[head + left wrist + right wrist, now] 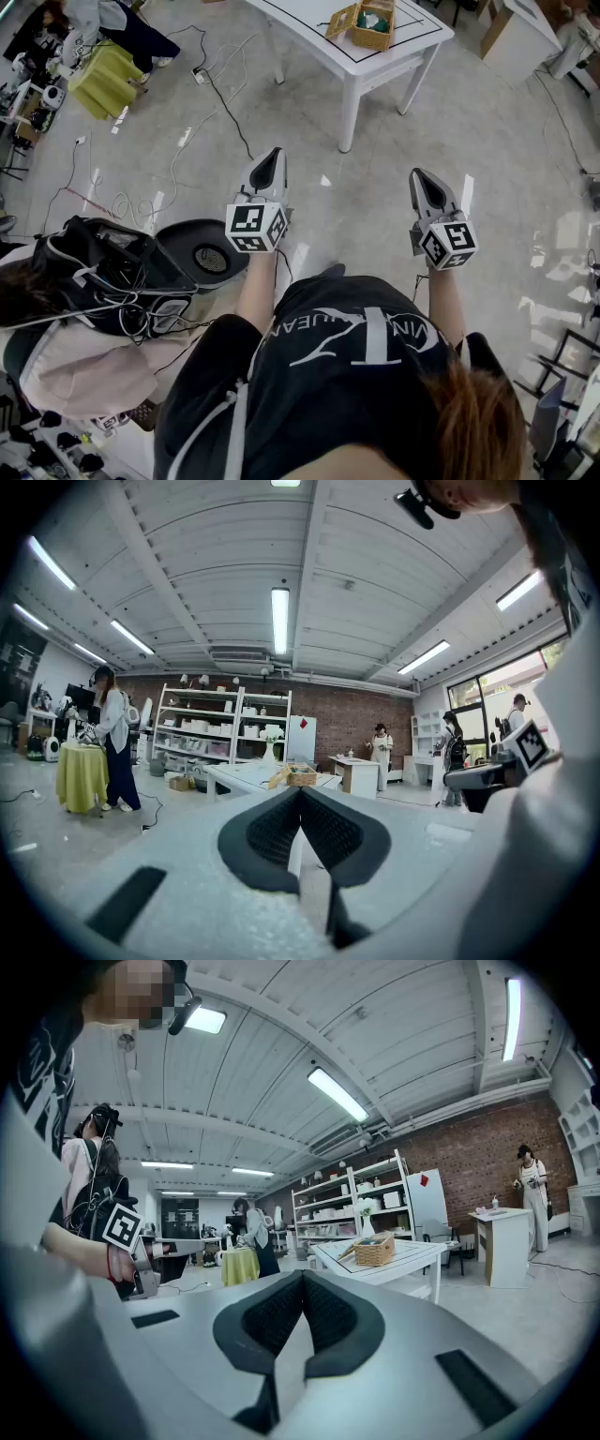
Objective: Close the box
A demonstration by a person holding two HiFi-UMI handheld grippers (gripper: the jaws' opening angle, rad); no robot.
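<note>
The left tongs (pixel 271 159) and right tongs (pixel 421 180) are hovering pinched together and empty, well apart from the tan woven box (pixel 372 28) sitting open-lidded on the white worktop (pixel 305 21), so closing seems not yet begun.

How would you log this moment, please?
left gripper: shut, empty | right gripper: shut, empty | woven wicker box: lid open, on white table

Bare floor (pixel 361 202) ahead of left gripper (pixel 271 157) and right gripper (pixel 419 176), open up to white table (pixel 394 58). Table leg (pixel 350 112) stands between the two approach lines. Cables (pixel 217 94) trail over floor left of table. Round black base (pixel 206 251) and backpack (pixel 103 272) crowd near left side. Wicker box (pixel 367 23) on tabletop, bare surface around it.
</note>
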